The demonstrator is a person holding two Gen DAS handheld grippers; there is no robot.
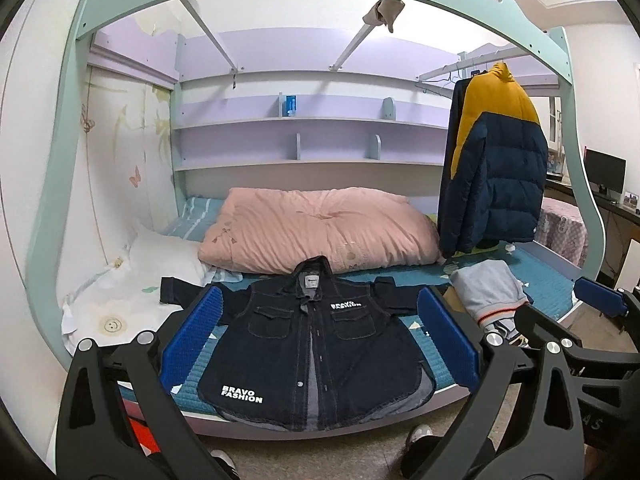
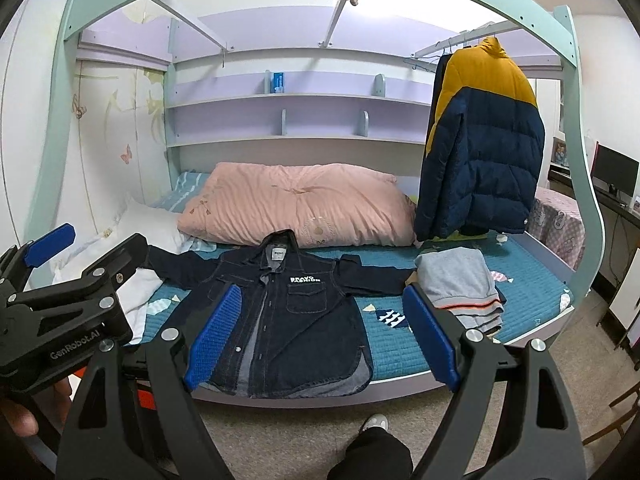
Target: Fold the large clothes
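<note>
A dark denim jacket (image 1: pixel 316 344) with white "BRAVO FASHION" lettering lies flat and face up on the teal bed cover (image 1: pixel 424 352), sleeves spread, hem at the bed's front edge. It also shows in the right wrist view (image 2: pixel 304 320). My left gripper (image 1: pixel 320 340) is open and empty, held in front of the bed above the floor, short of the jacket. My right gripper (image 2: pixel 320 340) is open and empty too, to the right of the left one. The left gripper also shows at the left of the right wrist view (image 2: pixel 52 264).
A folded grey garment (image 2: pixel 464 284) lies on the bed right of the jacket. A pink duvet (image 2: pixel 296 208) and white pillow (image 1: pixel 160 264) lie behind. A navy and yellow puffer jacket (image 2: pixel 480 140) hangs at the right. The bunk frame (image 2: pixel 580 160) arches overhead. My shoe (image 2: pixel 374 424) is on the floor.
</note>
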